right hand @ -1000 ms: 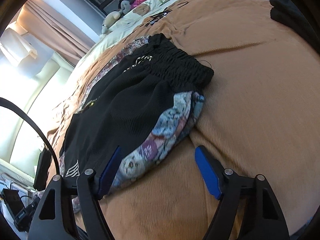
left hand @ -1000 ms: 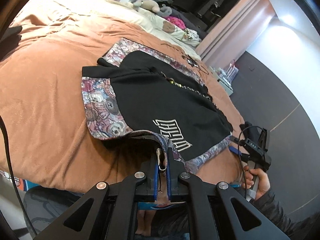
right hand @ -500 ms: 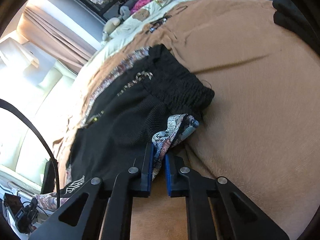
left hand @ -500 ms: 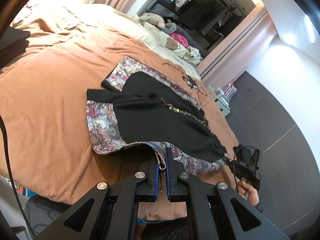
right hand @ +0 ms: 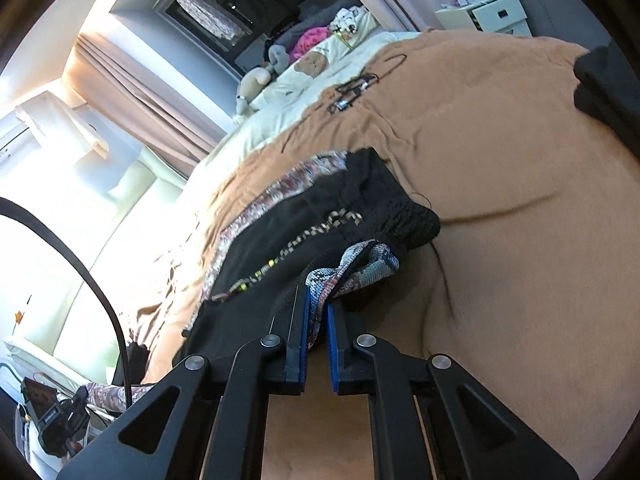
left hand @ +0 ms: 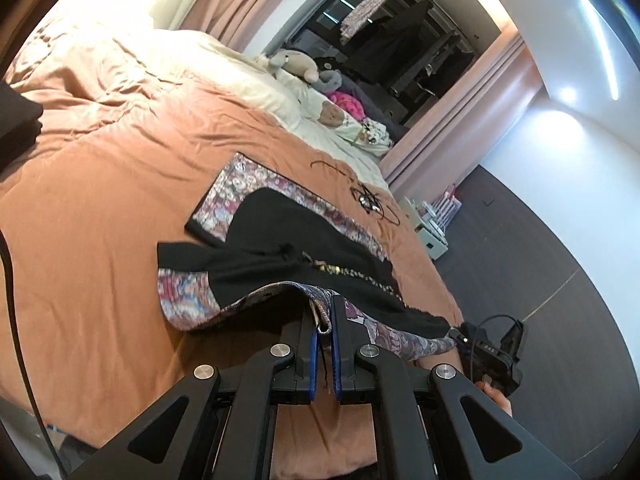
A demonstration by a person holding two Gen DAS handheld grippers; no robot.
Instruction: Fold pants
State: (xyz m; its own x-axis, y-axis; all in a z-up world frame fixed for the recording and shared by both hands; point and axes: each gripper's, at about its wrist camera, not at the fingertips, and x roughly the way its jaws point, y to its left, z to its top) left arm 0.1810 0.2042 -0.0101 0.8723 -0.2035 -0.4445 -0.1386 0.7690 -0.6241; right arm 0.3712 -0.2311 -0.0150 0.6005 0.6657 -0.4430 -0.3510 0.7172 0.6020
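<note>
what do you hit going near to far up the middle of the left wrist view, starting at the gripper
left gripper shut on the pants' patterned edge → pants → tangle of black cord on the orange bedspread → teddy bear pillow → grey plush toy → dark wardrobe

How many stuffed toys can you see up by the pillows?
2 clearly. A grey elephant plush lies on the cream bedding at the head of the bed; a pink fluffy toy sits just beyond it. The bear face nearby looks printed on a pillow. More may be hidden.
</note>
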